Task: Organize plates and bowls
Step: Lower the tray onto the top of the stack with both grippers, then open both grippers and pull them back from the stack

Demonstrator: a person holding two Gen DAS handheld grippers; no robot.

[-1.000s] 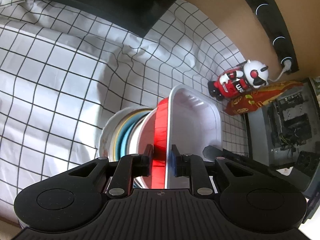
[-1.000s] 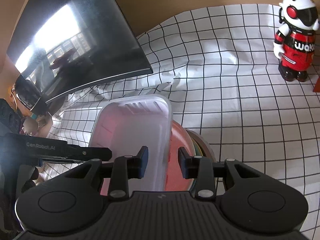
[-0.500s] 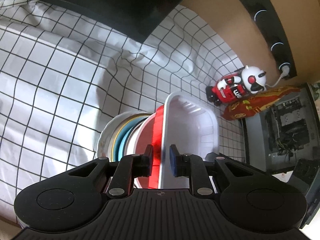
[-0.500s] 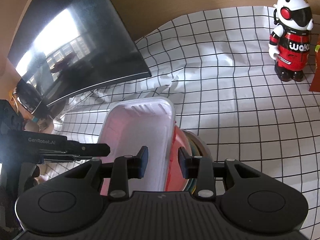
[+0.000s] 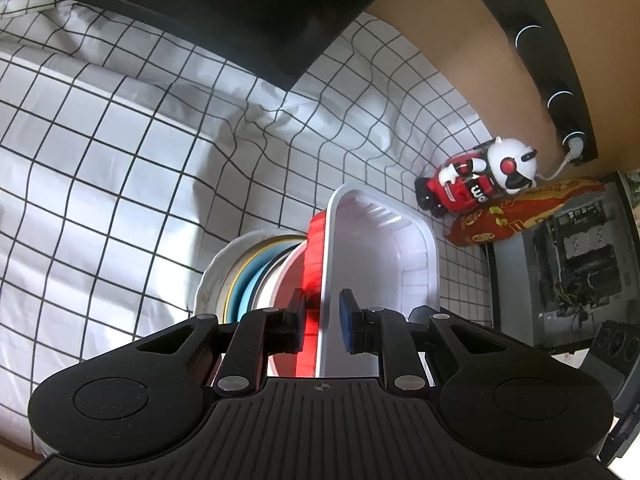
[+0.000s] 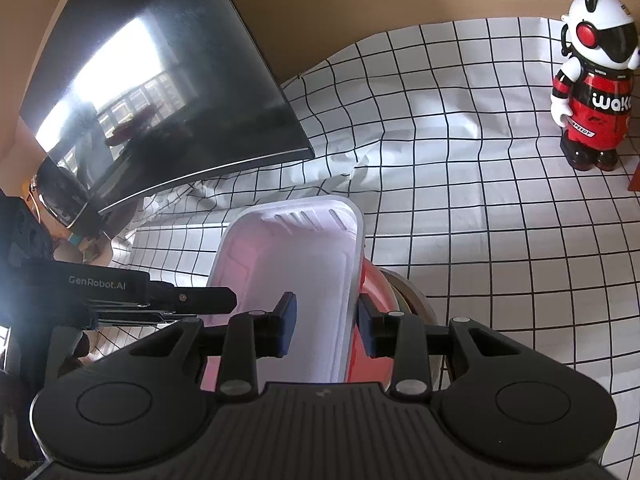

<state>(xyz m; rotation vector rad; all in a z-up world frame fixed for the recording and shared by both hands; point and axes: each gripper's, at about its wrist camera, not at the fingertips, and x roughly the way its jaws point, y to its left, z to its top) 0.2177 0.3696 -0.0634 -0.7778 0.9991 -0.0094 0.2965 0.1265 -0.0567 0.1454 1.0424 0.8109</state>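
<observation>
A stack of dishes rests on the checked cloth (image 5: 100, 160). From the bottom it holds a white plate (image 5: 216, 276), a blue plate (image 5: 250, 292), a red bowl (image 5: 314, 256) and a white rectangular tray (image 5: 384, 256) on top. My left gripper (image 5: 322, 320) is shut on the near rim of the tray and red bowl together. On the stack's opposite side, my right gripper (image 6: 326, 322) is shut across the tray (image 6: 292, 256) wall, its outer finger over the red bowl (image 6: 372, 292). The left gripper (image 6: 230, 300) shows at the tray's far side in the right wrist view.
A dark curved monitor (image 6: 160, 80) stands behind the stack. A red and white toy robot (image 6: 592, 92) stands at the cloth's far corner, beside a red snack bag (image 5: 520, 216). An open computer case (image 5: 568, 264) and a black power strip (image 5: 540, 52) lie beyond.
Both grippers keep the same hold on the stack. The background sits slightly lower in both views than a second ago.
</observation>
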